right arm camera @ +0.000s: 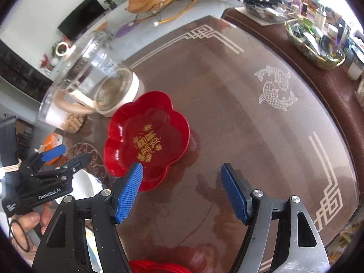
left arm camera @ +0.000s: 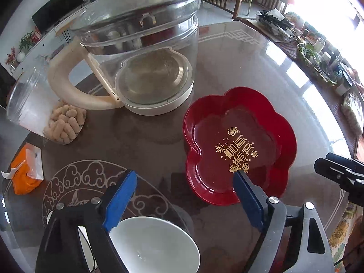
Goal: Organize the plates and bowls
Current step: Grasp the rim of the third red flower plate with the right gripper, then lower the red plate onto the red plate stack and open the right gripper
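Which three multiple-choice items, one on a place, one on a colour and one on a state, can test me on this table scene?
1. Where does the red flower-shaped plate stand?
A. beside the glass kettle
B. on the white bowl
C. on the floor

2. What colour is the writing on that plate?
A. white
B. gold
C. black

3. How do the right tongs stand?
A. shut on the plate
B. shut on the white bowl
C. open, holding nothing

Answers: 1 A, the plate rests on the table next to the kettle's base. 2 B, gold characters and flowers show inside. 3 C, only bare table shows between the blue pads.
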The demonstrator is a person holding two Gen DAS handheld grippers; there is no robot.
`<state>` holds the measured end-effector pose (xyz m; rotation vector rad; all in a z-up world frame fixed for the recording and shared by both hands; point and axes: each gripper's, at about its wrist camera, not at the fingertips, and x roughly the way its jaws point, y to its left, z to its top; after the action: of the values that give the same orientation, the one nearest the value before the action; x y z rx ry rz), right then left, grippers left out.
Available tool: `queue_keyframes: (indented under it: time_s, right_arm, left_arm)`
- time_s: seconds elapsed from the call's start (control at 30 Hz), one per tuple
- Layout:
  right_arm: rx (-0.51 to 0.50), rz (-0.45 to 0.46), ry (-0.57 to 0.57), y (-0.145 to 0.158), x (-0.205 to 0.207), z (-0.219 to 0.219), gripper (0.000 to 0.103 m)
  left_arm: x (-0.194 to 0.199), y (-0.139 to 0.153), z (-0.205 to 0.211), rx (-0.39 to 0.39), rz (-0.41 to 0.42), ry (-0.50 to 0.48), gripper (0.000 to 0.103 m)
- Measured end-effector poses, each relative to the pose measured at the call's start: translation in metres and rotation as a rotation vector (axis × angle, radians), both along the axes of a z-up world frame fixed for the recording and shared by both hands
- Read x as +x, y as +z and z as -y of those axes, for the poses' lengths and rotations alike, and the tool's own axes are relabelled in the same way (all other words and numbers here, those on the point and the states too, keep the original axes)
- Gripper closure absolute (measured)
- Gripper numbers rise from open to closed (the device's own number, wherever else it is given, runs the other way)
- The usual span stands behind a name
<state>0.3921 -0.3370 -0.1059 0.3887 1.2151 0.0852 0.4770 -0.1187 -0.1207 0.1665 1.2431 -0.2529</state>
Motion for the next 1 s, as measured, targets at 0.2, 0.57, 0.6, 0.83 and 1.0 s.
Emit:
queue_keyframes:
  time_s: [0.2,0.57,0.6,0.83,1.0]
  right_arm:
    - [0.049,-0.054,-0.045,-0.041,0.025,0.003,0.029]
    - [0.059,-0.07,-0.052,-0.059,0.041,-0.007,0.087]
    - [0.072,-0.068,-0.059,-0.058,0.039,-0.005,0.087]
    - [0.119,0.001,-0.056,-0.022,0.015,0.008,0.087]
    - [0.113,0.058,-0.042,0.03,-0.027,0.012,0.086]
  left_arm:
    - [0.019,-0.026,0.01,-0.019,-0.041,0.015,0.029]
    - [0.027,-0.052,0.008,-0.08,-0.125,0.08,0.09]
    - [0.025,-0.049,0.006,-0.1,-0.123,0.08,0.09]
    - [-0.002,-0.002,0.003,-0.145,-0.053,0.002,0.09]
    - [-0.052,0.052,0.003,-0.182,-0.01,-0.071,0.09]
